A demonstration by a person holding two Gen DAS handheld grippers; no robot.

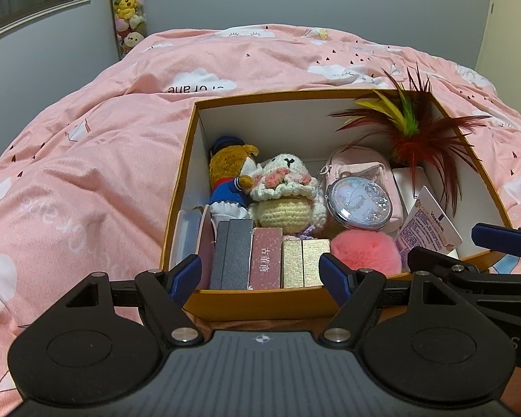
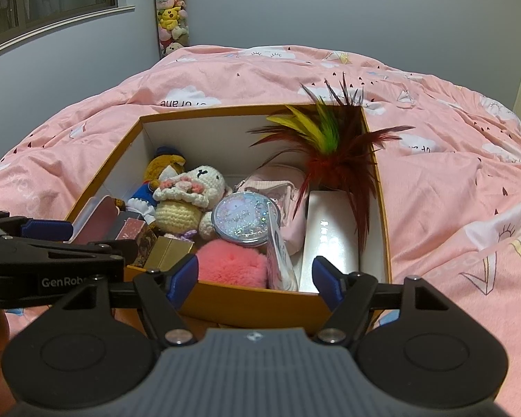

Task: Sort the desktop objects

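Both grippers, left (image 1: 262, 274) and right (image 2: 255, 276), are hovering released and empty at the box's (image 1: 260, 304) near edge; before picking, keep them level and apart, clear of the feathers (image 2: 330, 146).

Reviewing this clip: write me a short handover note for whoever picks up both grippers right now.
Left gripper: open, empty, at the near rim of the orange box.
Right gripper: open, empty, at the same rim further right.
In the box: bear plush, crocheted bunny, glitter compact mirror, pink pouch, pink pompom, feather toy, Vaseline card, white case, small boxes standing along the near wall.
Done: all visible items are boxed. Left: nothing loose on the pink bedspread in view; check out of frame.
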